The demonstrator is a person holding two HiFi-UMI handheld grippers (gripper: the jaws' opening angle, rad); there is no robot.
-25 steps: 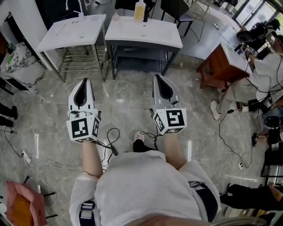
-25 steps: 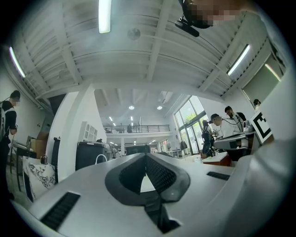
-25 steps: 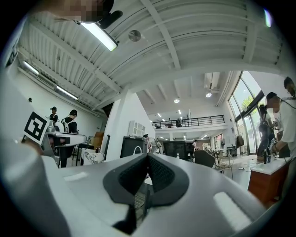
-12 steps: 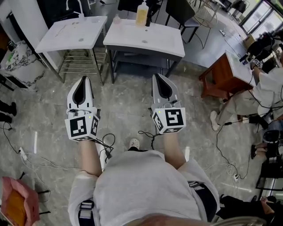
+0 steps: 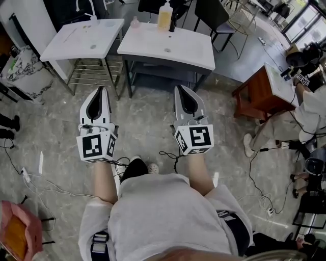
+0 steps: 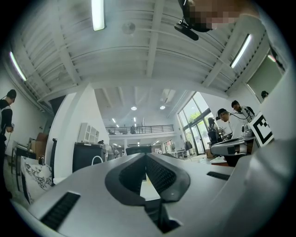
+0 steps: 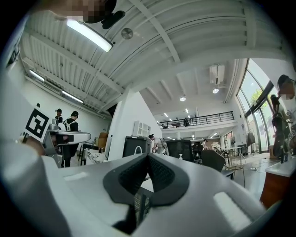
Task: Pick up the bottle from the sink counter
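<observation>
Behind both tools in the head view, at the back of the white sink surface [image 5: 188, 48], stood the bottle [image 5: 164, 15]: upright, yellowish, white pump top, close to the rear rim. A smaller pinkish bottle [image 5: 134, 21] sat near it at the back-left corner. Prob. not the target, but couldn't say for sure. A 2nd white surface [image 5: 76, 41] stood alongside to the left w/ nothing of interest on it.

The left hand-held gripper [image 5: 100, 90] was pressed together at the tips, ribbed pads meeting, nothing between them. The right hand-held gripper [image 5: 182, 87] was the same: pads closed on each other, empty. Both were carried side by side over the floor [image 5: 145, 120], well apart from the sink surface, and both gripper views looked out across the room.

My read: approach phase only, grasp not begun. Tools were held closed & parallel prob. because that's the easy carry posture while walking up. The bottle was far out of reach, so no reason yet to spread the jaws.

The right one lined up roughly w/ the bottle's surface, so it seemed the likelier picker. It'd need to open before reaching past the basin. A tall pump bottle could tip if nudged high, so a grip on the body looked safer.
</observation>
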